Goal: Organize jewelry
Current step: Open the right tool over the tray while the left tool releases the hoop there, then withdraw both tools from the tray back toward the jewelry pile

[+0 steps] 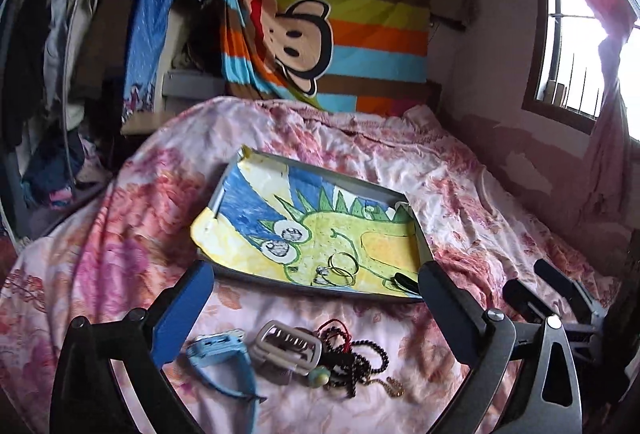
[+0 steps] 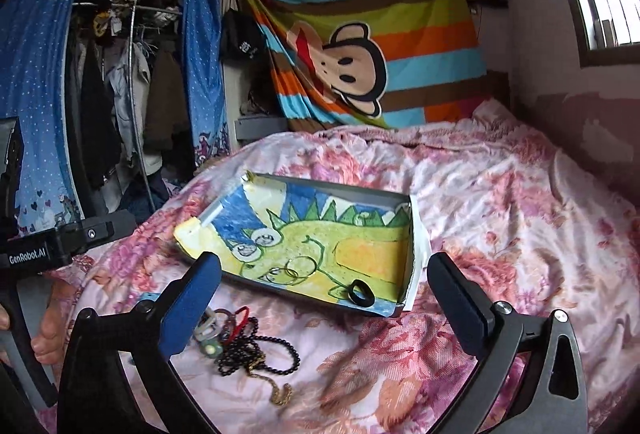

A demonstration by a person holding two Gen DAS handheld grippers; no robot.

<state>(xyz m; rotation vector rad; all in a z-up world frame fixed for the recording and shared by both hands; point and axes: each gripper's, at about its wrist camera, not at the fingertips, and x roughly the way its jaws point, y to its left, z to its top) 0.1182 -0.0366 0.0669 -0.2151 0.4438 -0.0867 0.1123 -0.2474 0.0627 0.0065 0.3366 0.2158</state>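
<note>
Because the leftover jewelry lies in one knotted heap on the soft bedspread (image 1: 120,234), the likeliest trouble from here is a snag: the black bead string (image 2: 256,350) is wound through the red cord (image 2: 240,316) and the gold chain (image 2: 280,392), so a pull on one strand would probably drag the others along, or drop something into the folds of the quilt. The silver buckle (image 1: 290,348) and the blue watch (image 1: 220,358) sit just beside that tangle, close enough to be nudged. The bed also gives under any weight, so a press near the tray (image 1: 224,189) could tip it and let the loose rings slide.

The tray is shallow and grey-rimmed, lined with a child's crayon drawing of a green dinosaur. Inside, near its front edge, lie a few thin metal bangles (image 1: 340,270), overlapping one another, and toward the right front corner a black ring (image 2: 361,293). The rest of the lining is bare.

The left gripper (image 1: 316,282) and the right gripper (image 2: 324,278) both hang above the heap with jaws spread wide and nothing between them.
</note>
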